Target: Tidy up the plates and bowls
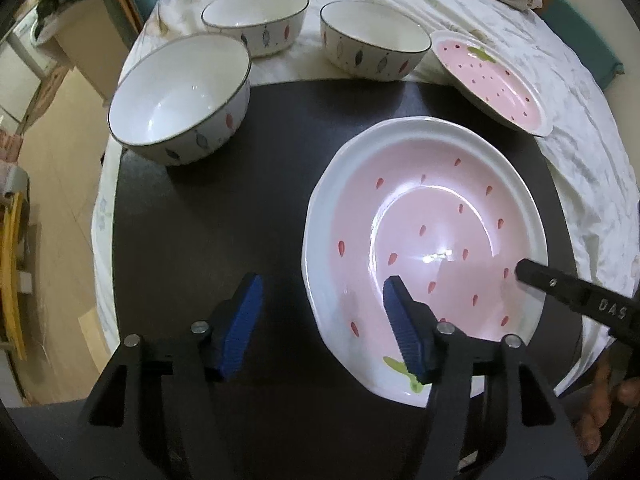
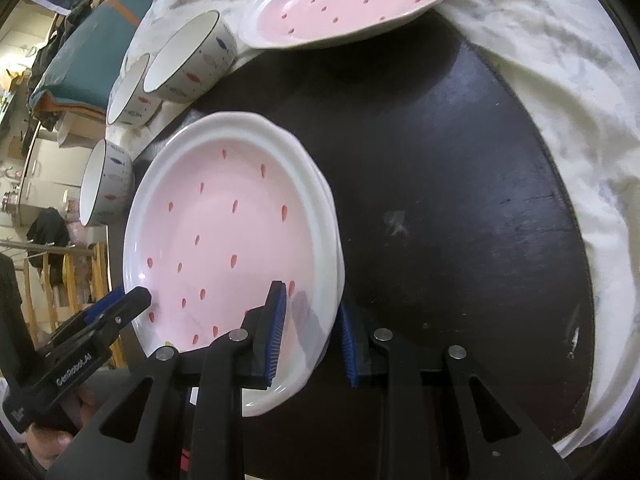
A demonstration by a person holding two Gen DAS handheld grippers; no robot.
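Both tongs point steeply downward over a dark round bench (image 2: pixel 460 184). The left tongs (image 1: pixel 322 324) stand open, astride the near-left rim of the nearer strawberry plate (image 1: pixel 432 240), one pad inside the plate and one over bare bench, neither pressing. The right tongs (image 2: pixel 314 330) are clamped on the same plate's opposite rim. A second strawberry plate (image 1: pixel 492 80) sits at the bench's far edge on a white cloth (image 1: pixel 580 140). Three white bowls (image 1: pixel 180 96) stand at the far left. Bare bench lies open between bowls and plate.
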